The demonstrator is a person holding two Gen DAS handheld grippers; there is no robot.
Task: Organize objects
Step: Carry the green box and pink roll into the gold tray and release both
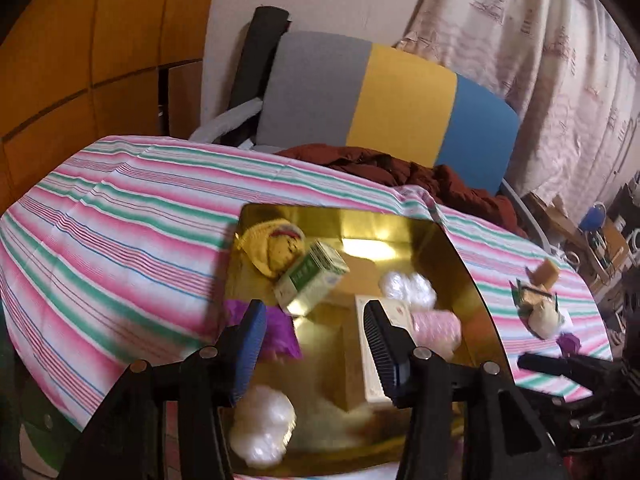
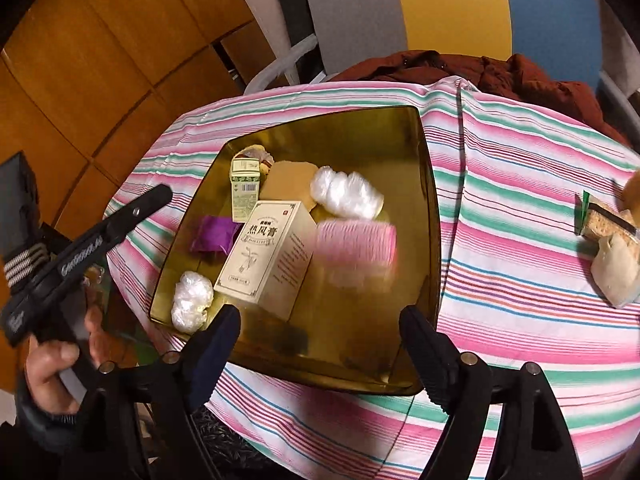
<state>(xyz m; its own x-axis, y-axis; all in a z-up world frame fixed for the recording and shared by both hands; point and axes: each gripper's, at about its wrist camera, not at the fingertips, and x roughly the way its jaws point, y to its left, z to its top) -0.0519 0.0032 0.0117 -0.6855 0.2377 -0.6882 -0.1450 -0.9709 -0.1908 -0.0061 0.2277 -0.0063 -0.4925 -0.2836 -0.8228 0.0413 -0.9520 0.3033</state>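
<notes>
We hold both grippers over the gold tray (image 2: 424, 216) on the striped cloth (image 2: 520, 280). Our left gripper (image 1: 316, 344) and right gripper (image 2: 320, 344) are both spread, empty. In the tray lie a cream box (image 2: 266, 260), green box (image 2: 244, 192) and pink roll (image 2: 356, 244).

Glossy gold metal tray (image 2: 430, 200); striped cloth tablecloth (image 2: 520, 280); cardboard box (image 2: 272, 256).

Gold tray (image 2: 416, 200) sat on striped cloth (image 2: 520, 280). Inside it: cream box (image 2: 268, 256), pink roll (image 2: 356, 246) just right of the box, purple packet (image 2: 214, 234) left of it.
</notes>
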